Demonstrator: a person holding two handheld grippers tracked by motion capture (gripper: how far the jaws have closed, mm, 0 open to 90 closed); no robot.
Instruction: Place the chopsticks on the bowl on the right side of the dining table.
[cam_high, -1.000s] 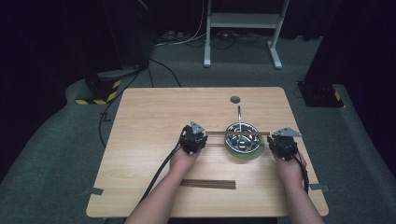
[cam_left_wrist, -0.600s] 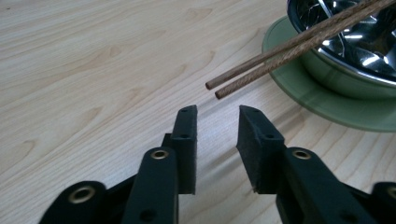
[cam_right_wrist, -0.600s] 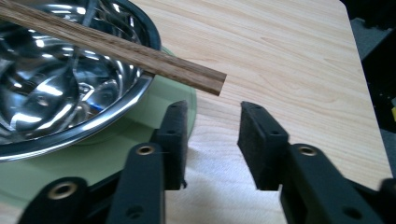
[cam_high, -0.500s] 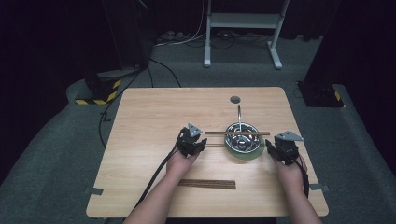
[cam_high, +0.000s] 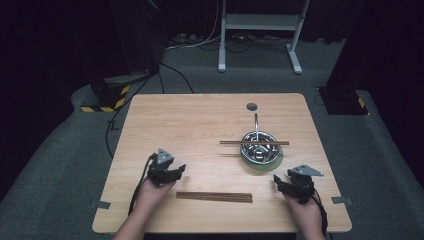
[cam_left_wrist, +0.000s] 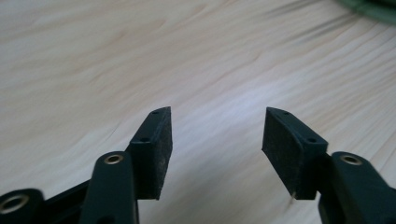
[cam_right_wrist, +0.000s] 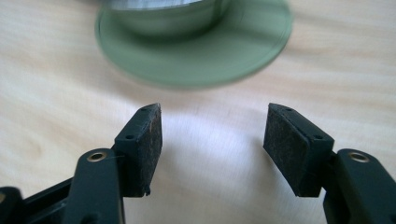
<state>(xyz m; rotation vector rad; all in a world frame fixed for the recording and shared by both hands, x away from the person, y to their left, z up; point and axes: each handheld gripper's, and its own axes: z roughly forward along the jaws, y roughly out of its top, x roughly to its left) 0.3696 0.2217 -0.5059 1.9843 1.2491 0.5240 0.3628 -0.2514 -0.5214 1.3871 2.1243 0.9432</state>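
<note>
With chopsticks (cam_high: 254, 143) laid across the steel bowl (cam_high: 259, 148), both empty hand-held grippers, left (cam_high: 172, 172) and right (cam_high: 285, 186), jaws just opened wide, are being positioned nearer the second pair (cam_high: 214, 197), probably for grasping next.

Left gripper (cam_high: 176, 170) and right gripper (cam_high: 278, 183) low, well apart, jaws just opened wide, nothing between them.
</note>
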